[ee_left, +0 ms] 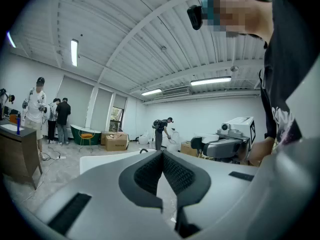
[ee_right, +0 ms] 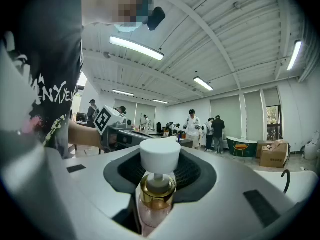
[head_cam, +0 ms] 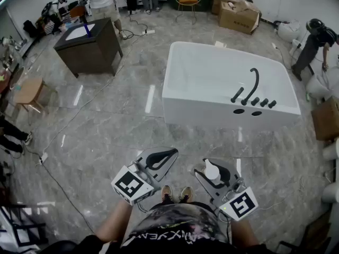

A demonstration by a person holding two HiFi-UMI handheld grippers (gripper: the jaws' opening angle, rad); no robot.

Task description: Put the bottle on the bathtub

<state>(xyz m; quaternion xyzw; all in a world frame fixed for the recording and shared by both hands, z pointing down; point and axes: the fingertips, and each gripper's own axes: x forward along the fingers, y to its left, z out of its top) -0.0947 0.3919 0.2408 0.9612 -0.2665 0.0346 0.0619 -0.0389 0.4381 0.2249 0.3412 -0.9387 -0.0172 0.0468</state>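
Observation:
A pump bottle [ee_right: 158,184] with a white cap, gold collar and pinkish body sits between the jaws of my right gripper [head_cam: 213,174], which is shut on it. In the head view the bottle [head_cam: 212,171] shows as a white cap low in the middle, above the person's feet. My left gripper [head_cam: 161,158] is shut with nothing in it; in the left gripper view the left gripper [ee_left: 162,176] has its ribbed pads meeting. The white bathtub [head_cam: 228,89] stands on the floor ahead, with a black faucet [head_cam: 253,86] on its near right rim.
A dark wooden counter [head_cam: 90,46] stands at the far left, a small wooden stool [head_cam: 29,94] beside it. Cardboard boxes [head_cam: 238,15] lie at the back. Several people stand at the back, one person [head_cam: 312,44] bends at the right. Cables [head_cam: 58,184] run over the marble floor.

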